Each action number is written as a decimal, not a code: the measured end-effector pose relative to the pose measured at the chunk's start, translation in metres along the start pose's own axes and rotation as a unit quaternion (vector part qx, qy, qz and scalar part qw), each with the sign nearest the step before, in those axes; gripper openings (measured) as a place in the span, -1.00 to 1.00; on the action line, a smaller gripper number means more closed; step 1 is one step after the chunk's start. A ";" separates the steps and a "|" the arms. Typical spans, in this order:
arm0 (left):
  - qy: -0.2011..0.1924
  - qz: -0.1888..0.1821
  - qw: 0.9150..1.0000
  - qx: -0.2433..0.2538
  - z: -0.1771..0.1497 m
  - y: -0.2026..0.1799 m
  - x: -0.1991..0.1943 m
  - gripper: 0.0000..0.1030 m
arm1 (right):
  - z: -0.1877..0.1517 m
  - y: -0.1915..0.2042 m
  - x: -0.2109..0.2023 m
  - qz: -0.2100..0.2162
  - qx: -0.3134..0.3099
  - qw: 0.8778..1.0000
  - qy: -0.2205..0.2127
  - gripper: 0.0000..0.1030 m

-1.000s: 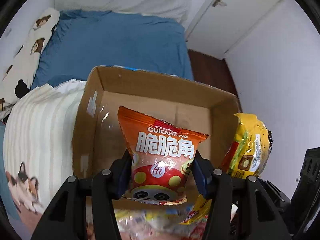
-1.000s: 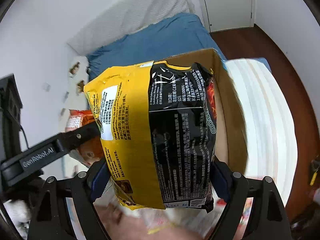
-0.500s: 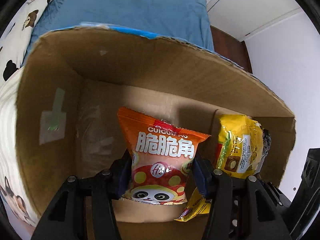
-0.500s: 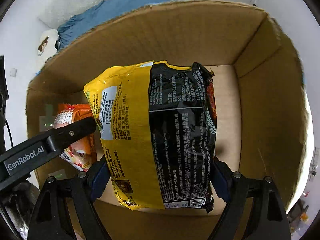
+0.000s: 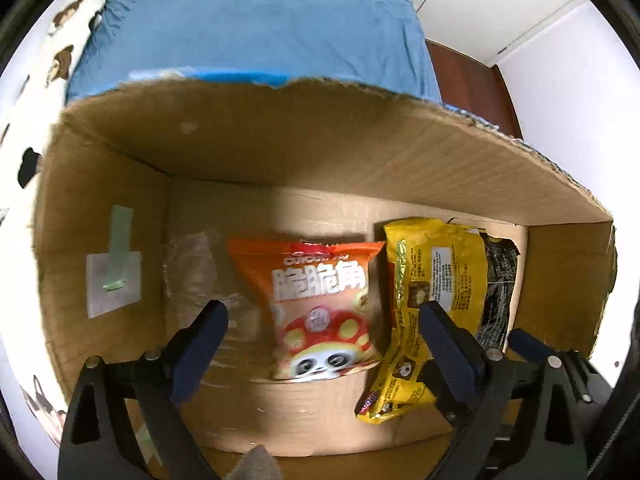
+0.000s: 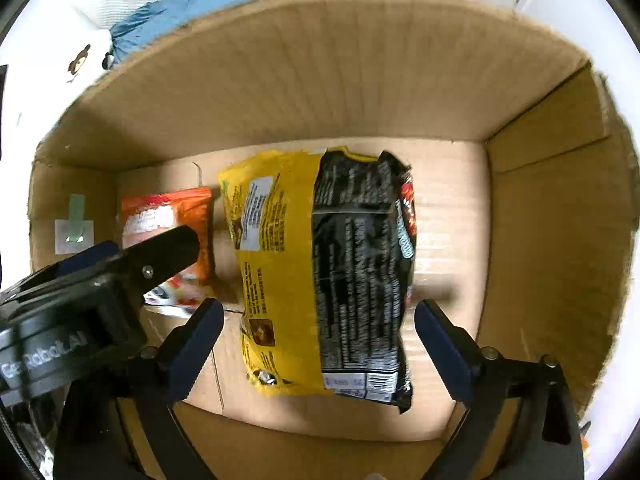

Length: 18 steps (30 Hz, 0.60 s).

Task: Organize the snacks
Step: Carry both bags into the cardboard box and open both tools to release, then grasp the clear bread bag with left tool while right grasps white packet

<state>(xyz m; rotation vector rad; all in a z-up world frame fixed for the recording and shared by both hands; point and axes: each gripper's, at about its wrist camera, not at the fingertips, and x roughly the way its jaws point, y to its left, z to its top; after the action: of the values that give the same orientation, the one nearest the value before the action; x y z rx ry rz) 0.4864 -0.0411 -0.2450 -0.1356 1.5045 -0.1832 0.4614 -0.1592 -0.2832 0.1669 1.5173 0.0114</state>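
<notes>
An orange snack bag with a panda face (image 5: 320, 304) lies on the floor of a cardboard box (image 5: 280, 140); it also shows in the right wrist view (image 6: 168, 216). A yellow and black noodle packet (image 6: 320, 264) lies beside it to the right, also seen in the left wrist view (image 5: 436, 292). My left gripper (image 5: 324, 340) is open above the orange bag, holding nothing. My right gripper (image 6: 318, 332) is open over the noodle packet, holding nothing. Both grippers reach into the box (image 6: 360, 80).
The box stands on a bed with a blue sheet (image 5: 248, 28) and a bear-print pillow (image 5: 64, 24). A taped paper label (image 5: 114, 280) sticks to the box's left wall. A white door (image 5: 492, 4) and wood floor (image 5: 468, 88) lie beyond.
Both grippers moved into the box, then opened. The orange bag and the noodle packet dropped from the fingers and now lie on the box floor side by side.
</notes>
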 end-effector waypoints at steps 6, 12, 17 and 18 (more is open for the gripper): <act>-0.039 -0.011 0.999 0.012 -0.028 0.009 -0.033 0.90 | -0.021 -0.004 -0.034 0.005 0.001 0.999 -0.045 0.92; -0.102 0.020 0.994 0.042 -0.086 0.018 -0.077 0.90 | -0.061 -0.008 -0.064 -0.008 -0.001 0.995 -0.100 0.92; -0.147 0.032 0.987 0.061 -0.132 0.016 -0.112 0.90 | -0.101 -0.002 -0.103 -0.020 -0.009 0.989 -0.145 0.92; -0.156 0.033 0.985 0.060 -0.141 0.016 -0.119 0.90 | -0.110 0.000 -0.107 -0.020 -0.010 0.988 -0.153 0.92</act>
<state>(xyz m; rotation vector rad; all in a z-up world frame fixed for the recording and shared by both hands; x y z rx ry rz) 0.3393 0.0023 -0.1408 -0.0160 1.1813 -0.1907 0.3464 -0.1597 -0.1819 0.1163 1.2135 -0.0302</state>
